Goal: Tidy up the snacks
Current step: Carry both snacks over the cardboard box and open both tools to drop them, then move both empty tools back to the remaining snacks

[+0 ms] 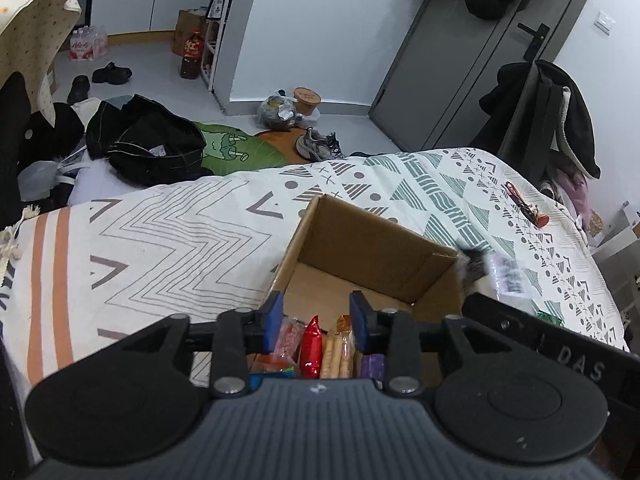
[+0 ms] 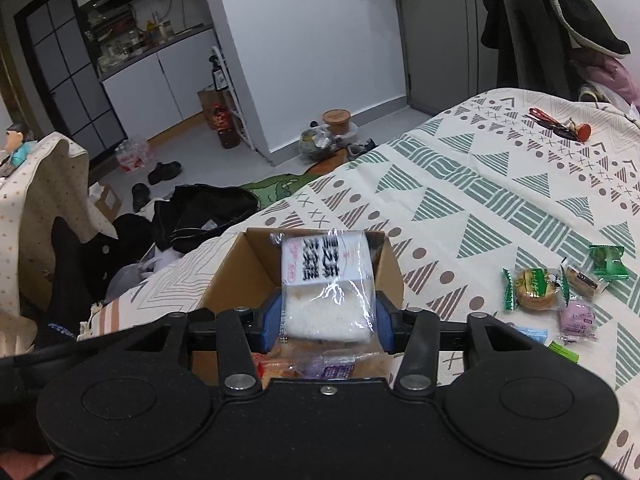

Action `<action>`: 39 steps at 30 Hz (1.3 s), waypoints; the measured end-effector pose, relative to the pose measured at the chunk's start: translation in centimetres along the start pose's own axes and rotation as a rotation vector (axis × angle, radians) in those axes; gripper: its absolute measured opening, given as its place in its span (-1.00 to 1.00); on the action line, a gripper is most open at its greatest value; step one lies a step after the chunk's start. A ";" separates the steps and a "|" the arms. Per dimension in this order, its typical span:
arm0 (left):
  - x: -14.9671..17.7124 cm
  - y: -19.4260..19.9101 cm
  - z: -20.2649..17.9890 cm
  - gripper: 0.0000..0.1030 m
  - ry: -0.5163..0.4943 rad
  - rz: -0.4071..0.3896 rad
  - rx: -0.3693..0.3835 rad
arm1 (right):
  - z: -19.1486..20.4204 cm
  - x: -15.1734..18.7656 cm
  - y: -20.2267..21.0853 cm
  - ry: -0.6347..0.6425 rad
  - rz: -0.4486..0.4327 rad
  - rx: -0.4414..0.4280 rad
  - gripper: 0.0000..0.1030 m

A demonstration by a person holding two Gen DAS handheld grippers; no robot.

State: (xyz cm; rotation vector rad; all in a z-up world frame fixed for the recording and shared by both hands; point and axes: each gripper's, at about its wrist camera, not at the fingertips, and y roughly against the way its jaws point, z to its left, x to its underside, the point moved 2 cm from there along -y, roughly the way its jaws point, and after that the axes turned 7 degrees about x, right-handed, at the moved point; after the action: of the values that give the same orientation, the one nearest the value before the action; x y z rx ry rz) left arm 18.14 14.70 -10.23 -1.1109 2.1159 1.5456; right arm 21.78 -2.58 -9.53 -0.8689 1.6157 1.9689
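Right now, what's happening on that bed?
A person is packing snacks into a cardboard box on the patterned bedspread. The right tongs grip a clear-wrapped white snack over the box. The left tongs hang open and empty above packets already in the box. More loose snacks lie on the bedspread to the right.

We held our left gripper [image 1: 316, 316] at 6 o'clock in its view, blue pads [image 1: 273, 322] parted with nothing between them. Our right gripper [image 2: 326, 322], also at 6 o'clock, had its pads [image 2: 269, 326] clamped on a packet.
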 end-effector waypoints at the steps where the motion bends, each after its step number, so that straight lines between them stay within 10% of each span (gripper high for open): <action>1: 0.0 0.1 0.0 -0.12 0.001 0.000 -0.003 | -0.1 0.0 0.1 0.001 -0.005 0.016 0.08; 11: 0.8 0.9 -2.1 0.64 -0.059 -0.024 -0.009 | -3.6 1.1 2.3 -0.008 -0.033 0.072 0.51; 39: 4.7 3.2 -12.0 0.76 -0.208 0.030 0.028 | -15.5 3.3 8.5 -0.123 -0.095 0.163 0.99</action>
State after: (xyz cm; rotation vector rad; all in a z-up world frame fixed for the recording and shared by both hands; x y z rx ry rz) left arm 15.12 2.28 -6.48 -0.8716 2.0165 1.5655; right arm 16.56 -19.73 -7.83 -0.7330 1.6078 1.7625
